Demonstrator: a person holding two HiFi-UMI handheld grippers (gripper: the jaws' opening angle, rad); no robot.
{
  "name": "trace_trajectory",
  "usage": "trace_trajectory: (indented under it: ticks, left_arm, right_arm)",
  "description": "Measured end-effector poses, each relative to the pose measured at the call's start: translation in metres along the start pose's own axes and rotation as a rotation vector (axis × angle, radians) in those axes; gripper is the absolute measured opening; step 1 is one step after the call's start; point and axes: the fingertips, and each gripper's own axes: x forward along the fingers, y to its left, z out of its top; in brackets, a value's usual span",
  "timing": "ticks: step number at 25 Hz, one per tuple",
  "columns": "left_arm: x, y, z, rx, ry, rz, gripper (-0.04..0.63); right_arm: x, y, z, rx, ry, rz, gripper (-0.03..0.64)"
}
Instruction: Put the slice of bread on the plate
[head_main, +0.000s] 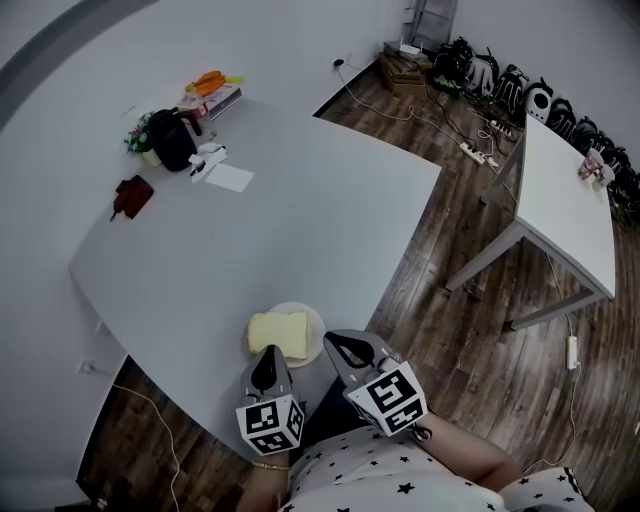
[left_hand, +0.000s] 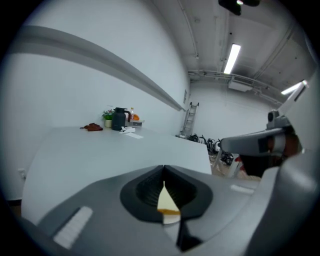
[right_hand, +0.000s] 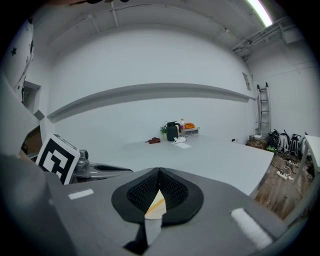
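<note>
In the head view a pale yellow slice of bread lies flat on a small white plate near the front edge of the white table. My left gripper sits just behind the bread, jaws together and holding nothing. My right gripper is beside the plate's right rim, jaws also together and holding nothing. In the left gripper view the closed left gripper shows a sliver of bread through the notch behind its tips. The right gripper view shows the same: the right gripper with bread below it.
At the table's far left corner stand a black jug, a small plant, orange items on books, a sheet of paper and a dark red object. A second white table stands at right over wood floor with cables and a power strip.
</note>
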Motion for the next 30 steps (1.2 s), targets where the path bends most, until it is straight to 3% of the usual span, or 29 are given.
trace_trajectory:
  ticks: [4,9,13,30]
  left_arm:
    - [-0.013,-0.021,0.014,0.025,-0.02,-0.037,0.008]
    - [-0.03,-0.027,0.031,0.009,-0.053,-0.028,0.008]
    - [-0.044,-0.023,0.031,0.002,-0.051,0.001,0.008]
    - [-0.057,-0.04,0.045,0.018,-0.077,-0.036,0.008]
  right_arm:
    - [-0.006,0.006,0.0,-0.002,-0.014,0.01,-0.002]
    - [-0.017,0.013,0.002,-0.031,-0.024,0.005,-0.002]
    - [-0.024,0.019,-0.002,-0.045,-0.023,0.009,-0.002]
    - [-0.041,0.021,0.01,-0.05,-0.074,-0.008,-0.002]
